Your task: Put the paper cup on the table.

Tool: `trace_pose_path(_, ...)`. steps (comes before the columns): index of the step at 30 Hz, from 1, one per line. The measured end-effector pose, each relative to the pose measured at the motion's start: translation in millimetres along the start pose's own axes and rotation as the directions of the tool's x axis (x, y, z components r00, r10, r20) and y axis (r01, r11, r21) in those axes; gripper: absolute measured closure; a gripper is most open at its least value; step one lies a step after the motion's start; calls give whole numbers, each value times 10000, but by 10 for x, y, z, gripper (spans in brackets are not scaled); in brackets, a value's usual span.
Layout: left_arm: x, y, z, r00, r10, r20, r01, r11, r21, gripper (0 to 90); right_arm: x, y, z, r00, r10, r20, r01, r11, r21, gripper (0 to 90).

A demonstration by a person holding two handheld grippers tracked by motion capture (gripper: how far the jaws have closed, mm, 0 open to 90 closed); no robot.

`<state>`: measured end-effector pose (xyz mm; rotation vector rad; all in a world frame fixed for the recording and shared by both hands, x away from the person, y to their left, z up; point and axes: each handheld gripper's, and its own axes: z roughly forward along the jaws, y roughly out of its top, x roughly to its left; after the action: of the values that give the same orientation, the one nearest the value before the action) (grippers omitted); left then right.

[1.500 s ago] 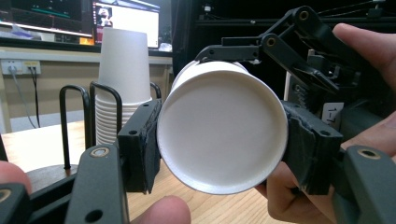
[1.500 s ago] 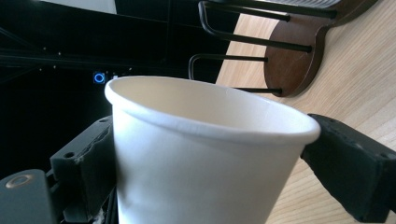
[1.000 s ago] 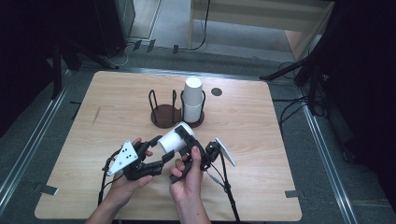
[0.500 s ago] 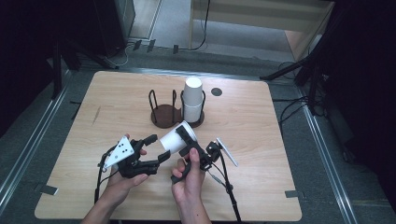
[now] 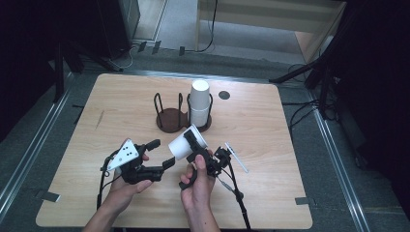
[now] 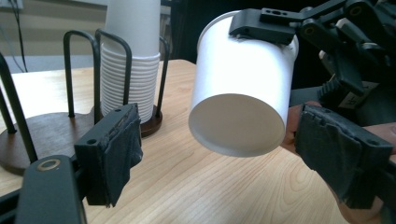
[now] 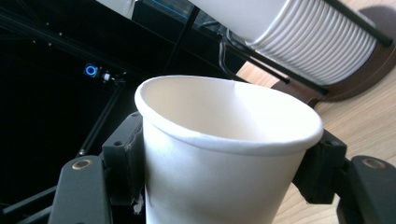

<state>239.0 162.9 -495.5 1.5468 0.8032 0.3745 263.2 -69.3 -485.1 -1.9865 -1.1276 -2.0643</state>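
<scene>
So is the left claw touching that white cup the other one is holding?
Apart. In the left gripper view, the left claw is open, and the cup hangs between and beyond its pads with bare table visible on both sides. The right claw alone grips it.

right tool (image 5: pixel 189 141) clamped (both hands low), left tool (image 5: pixel 162 153) spread.

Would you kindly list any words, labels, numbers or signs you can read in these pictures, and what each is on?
No text can be read.
White label on the right tool: dark marks, too blurred and partly hidden.
Paper cup: plain white, no print.
Stack of paper cups: no print.
Left tool, grey plate: dark dots, no letters.
</scene>
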Motion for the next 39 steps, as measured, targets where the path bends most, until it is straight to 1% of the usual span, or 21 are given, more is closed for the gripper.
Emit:
trace_pose_path(4, 15, 9, -9, 10000, -12, -45, 13, 10000, 78, 137, 29, 12, -10, 9989, -461, 87, 462, 9988, -164, 305)
trace_pose_path(6, 19, 12, -15, 10000, -40, -73, 41, 9999, 108, 134, 38, 17, -15, 9980, -618, 106, 620, 9979, -201, 305)
trace_pose_path(8, 26, 15, -20, 9999, -77, -111, 78, 9999, 68, 125, 53, 21, -15, 9963, -849, 149, 853, 9959, -294, 305)
trace_pose_path(10, 41, 21, -31, 9998, -135, -128, 136, 9998, 117, 108, 68, 25, -23, 9941, -1063, 218, 1070, 9937, -346, 305)
trace_pose_path(14, 74, 33, -52, 9996, -247, -130, 251, 9993, 272, 86, 98, 35, -33, 9868, -1580, 343, 1596, 9858, -517, 307)
trace_pose_path(16, 89, 42, -58, 9992, -319, -225, 329, 9985, 433, 65, 111, 41, -42, 9831, -1771, 465, 1797, 9820, -575, 307)
trace_pose_path(19, 107, 53, -57, 9985, -382, -397, 415, 9954, 863, 17, 104, 55, -49, 9734, -2196, 650, 2240, 9721, -693, 307)
trace_pose_path(21, 121, 53, -57, 9977, -442, -505, 495, 9928, 1092, 0, 105, 63, -55, 9700, -2318, 735, 2370, 9689, -710, 307)
trace_pose_path(25, 147, 51, -71, 9965, -484, -681, 559, 9919, 1139, 0, 112, 83, -70, 9604, -2635, 906, 2707, 9594, -797, 307)
trace_pose_path(27, 168, 47, -88, 9969, -472, -634, 541, 9922, 1120, 0, 111, 94, -74, 9522, -2878, 1020, 2966, 9512, -848, 306)
trace_pose_path(29, 194, 38, -110, 9974, -468, -543, 522, 9934, 1020, 0, 112, 105, -77, 9468, -3031, 1080, 3125, 9462, -837, 306)
trace_pose_path(30, 212, 34, -117, 9972, -484, -564, 545, 9924, 1106, 0, 115, 108, -77, 9451, -3069, 1123, 3169, 9446, -857, 306)
trace_pose_path(31, 224, 29, -117, 9960, -597, -668, 671, 9911, 1147, 0, 113, 113, -76, 9414, -3166, 1168, 3271, 9411, -858, 306)
trace_pose_path(32, 241, 20, -127, 9947, -586, -849, 684, 9906, 1184, 0, 115, 118, -78, 9387, -3233, 1196, 3341, 9388, -841, 305)
trace_pose_path(33, 251, 13, -135, 9942, -516, -942, 628, 9907, 1205, 0, 112, 125, -82, 9333, -3372, 1235, 3487, 9331, -878, 305)
trace_pose_path(34, 265, 5, -148, 9934, -481, -1038, 607, 9908, 1214, 0, 111, 128, -83, 9302, -3450, 1254, 3569, 9299, -892, 305)
trace_pose_path(36, 304, -4, -172, 9910, -585, -1205, 733, 9898, 1218, 0, 106, 132, -86, 9225, -3634, 1299, 3756, 9228, -858, 305)
trace_pose_path(38, 339, -9, -191, 9893, -682, -1288, 835, 9896, 1174, 0, 97, 133, -88, 9111, -3893, 1359, 4021, 9116, -848, 305)
trace_pose_path(39, 349, -11, -199, 9886, -708, -1330, 867, 9892, 1183, 0, 91, 135, -88, 9039, -4034, 1423, 4170, 9051, -828, 305)
